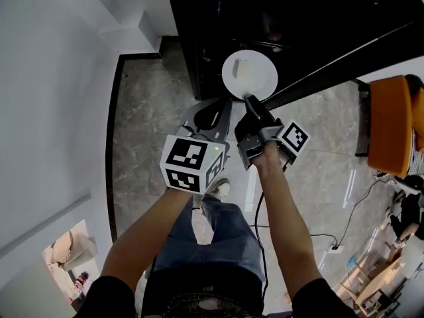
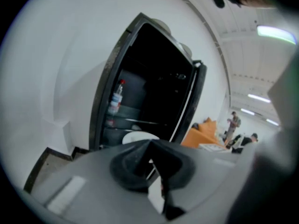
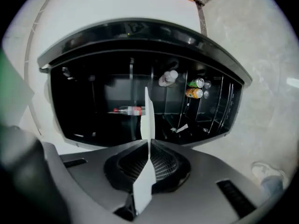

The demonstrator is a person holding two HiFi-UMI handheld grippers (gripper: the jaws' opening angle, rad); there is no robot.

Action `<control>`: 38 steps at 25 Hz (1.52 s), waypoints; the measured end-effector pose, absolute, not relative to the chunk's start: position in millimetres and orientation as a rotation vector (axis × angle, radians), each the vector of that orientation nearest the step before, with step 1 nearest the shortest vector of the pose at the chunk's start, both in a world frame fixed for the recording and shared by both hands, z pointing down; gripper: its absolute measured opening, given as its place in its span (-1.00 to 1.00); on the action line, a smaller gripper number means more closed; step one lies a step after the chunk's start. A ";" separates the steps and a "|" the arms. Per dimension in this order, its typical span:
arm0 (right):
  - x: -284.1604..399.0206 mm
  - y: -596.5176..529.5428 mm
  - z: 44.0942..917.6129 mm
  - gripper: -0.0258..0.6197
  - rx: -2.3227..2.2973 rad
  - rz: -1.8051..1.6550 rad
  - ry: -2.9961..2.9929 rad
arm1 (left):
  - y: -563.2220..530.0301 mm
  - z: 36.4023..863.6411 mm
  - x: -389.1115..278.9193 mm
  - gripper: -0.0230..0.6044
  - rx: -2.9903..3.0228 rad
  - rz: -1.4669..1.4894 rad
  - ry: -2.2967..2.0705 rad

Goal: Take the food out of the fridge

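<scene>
A pale patch of food is carried on a round white plate, but what it is cannot be made out. The plate's near rim is clamped by the right gripper, forearm outstretched, and is seen edge-on in that gripper's view. The left gripper is held alongside, its black pads closed together on nothing. Beyond, the open fridge is dark inside. Only a bottle and cans can be discerned.

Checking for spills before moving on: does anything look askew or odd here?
Nothing stands out. The right tool grips the white plate by its rim, roughly level, the pale food lying on it unspilled.
</scene>
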State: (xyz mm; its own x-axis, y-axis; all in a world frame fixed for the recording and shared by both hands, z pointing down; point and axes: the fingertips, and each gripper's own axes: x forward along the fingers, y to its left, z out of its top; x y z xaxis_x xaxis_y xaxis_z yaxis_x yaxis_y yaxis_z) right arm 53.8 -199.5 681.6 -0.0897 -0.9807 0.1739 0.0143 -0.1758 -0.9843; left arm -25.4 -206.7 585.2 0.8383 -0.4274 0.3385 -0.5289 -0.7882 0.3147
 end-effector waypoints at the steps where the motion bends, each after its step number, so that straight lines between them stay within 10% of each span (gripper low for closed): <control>1: 51.4 -191.6 669.4 -0.89 -1.277 -1.415 1.167 | -201.0 576.6 -25.4 -0.92 2.616 0.358 -0.712; 20: 19.5 -99.5 441.7 -0.89 -1.207 -1.398 1.241 | -124.2 399.6 -32.4 -0.92 2.718 0.342 -0.784; 38: 31.8 -97.9 414.1 -0.89 -1.200 -1.398 1.276 | -122.8 369.2 -16.2 -0.93 2.773 0.314 -0.808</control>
